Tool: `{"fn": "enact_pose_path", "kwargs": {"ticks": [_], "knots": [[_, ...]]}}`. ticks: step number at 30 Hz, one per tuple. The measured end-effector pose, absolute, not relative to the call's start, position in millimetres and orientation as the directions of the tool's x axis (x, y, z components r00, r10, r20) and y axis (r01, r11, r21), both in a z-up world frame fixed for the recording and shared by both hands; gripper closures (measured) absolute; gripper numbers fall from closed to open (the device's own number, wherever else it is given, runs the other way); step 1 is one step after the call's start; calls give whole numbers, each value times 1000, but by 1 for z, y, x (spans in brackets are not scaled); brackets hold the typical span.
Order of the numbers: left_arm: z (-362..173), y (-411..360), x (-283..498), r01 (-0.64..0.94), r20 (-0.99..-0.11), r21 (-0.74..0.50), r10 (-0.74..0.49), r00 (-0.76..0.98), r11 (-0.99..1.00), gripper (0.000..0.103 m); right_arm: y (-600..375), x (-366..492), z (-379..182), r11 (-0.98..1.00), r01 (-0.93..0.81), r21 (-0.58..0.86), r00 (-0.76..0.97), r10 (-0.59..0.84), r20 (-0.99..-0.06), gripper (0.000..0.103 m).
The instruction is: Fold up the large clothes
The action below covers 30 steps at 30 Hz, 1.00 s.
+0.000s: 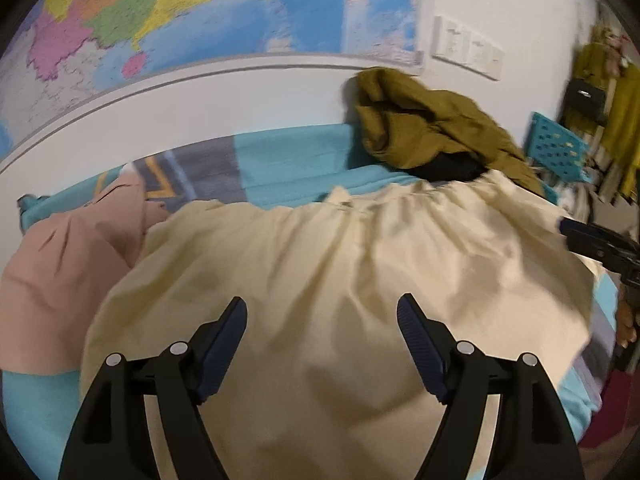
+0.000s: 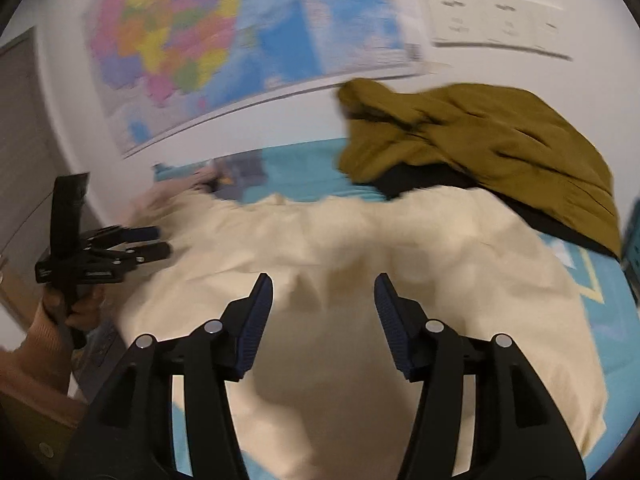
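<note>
A large cream garment (image 1: 340, 272) lies spread and wrinkled on the turquoise bed (image 1: 288, 152); it also shows in the right wrist view (image 2: 360, 248). My left gripper (image 1: 322, 308) hovers open over its near part, holding nothing. My right gripper (image 2: 324, 284) is open and empty above the same garment. The left gripper shows in the right wrist view (image 2: 156, 242) at the garment's left edge. The right gripper shows at the garment's right edge in the left wrist view (image 1: 568, 230).
An olive garment (image 1: 424, 124) over something black (image 1: 452, 168) is piled at the back by the wall, also in the right wrist view (image 2: 480, 136). A pink garment (image 1: 68, 264) lies at the left. A turquoise basket (image 1: 560, 148) stands right. A map (image 1: 200, 12) hangs on the wall.
</note>
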<state>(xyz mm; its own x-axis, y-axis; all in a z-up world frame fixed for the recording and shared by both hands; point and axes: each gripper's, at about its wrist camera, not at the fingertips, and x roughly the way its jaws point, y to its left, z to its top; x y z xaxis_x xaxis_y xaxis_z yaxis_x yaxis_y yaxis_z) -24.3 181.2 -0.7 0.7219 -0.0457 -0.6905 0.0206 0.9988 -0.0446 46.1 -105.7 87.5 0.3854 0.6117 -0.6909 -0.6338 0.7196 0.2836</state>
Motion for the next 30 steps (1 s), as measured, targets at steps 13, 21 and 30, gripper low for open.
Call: {"fn": "enact_pose_path", "kwargs": {"ticks": [13,21,30], "knots": [[-23,169,-16,-17,-736,-21,-4,677,1000,28,-74,37,60,703,-650,290,306,591,-746,47],[-15,158,-33,-24,-719,5,20,695,1000,28,-44,-10,90,519,-815,258,229,696,-680,37],[-18,165,-51,-59,-725,-54,1,689,997,20,-22,-5,54,503,-816,285,155,666,-730,36]]}}
